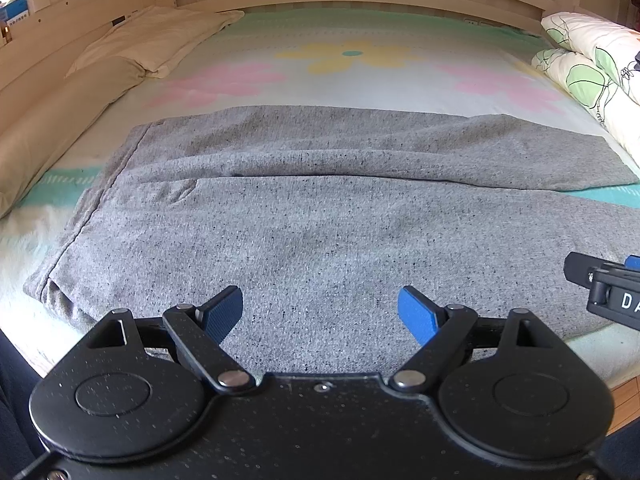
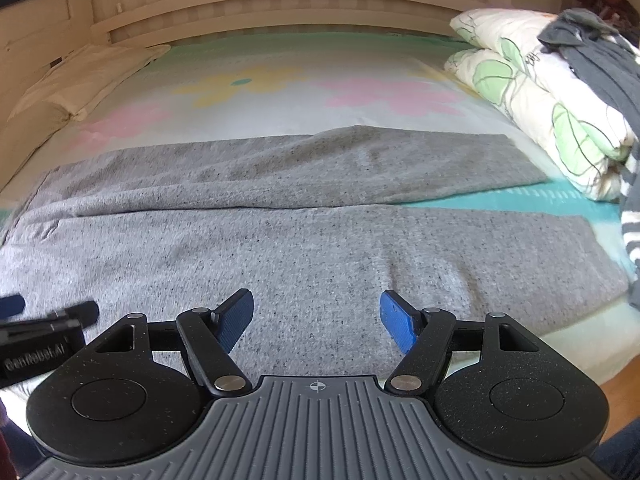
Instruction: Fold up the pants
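Note:
Grey speckled pants (image 1: 320, 216) lie flat across the bed, waistband at the left, both legs running to the right; they also show in the right wrist view (image 2: 304, 240). The far leg overlaps the near one along a lengthwise crease. My left gripper (image 1: 320, 312) is open and empty, low over the near leg by the bed's front edge. My right gripper (image 2: 316, 316) is open and empty over the same leg, further right. Each gripper shows at the edge of the other's view: the right one (image 1: 608, 288) and the left one (image 2: 44, 328).
The bed sheet (image 1: 344, 80) has flower prints. A beige pillow (image 1: 152, 40) lies at the back left. A folded floral quilt (image 2: 532, 96) with dark clothes (image 2: 600, 64) on it lies at the right. A wooden headboard (image 2: 280, 4) stands behind.

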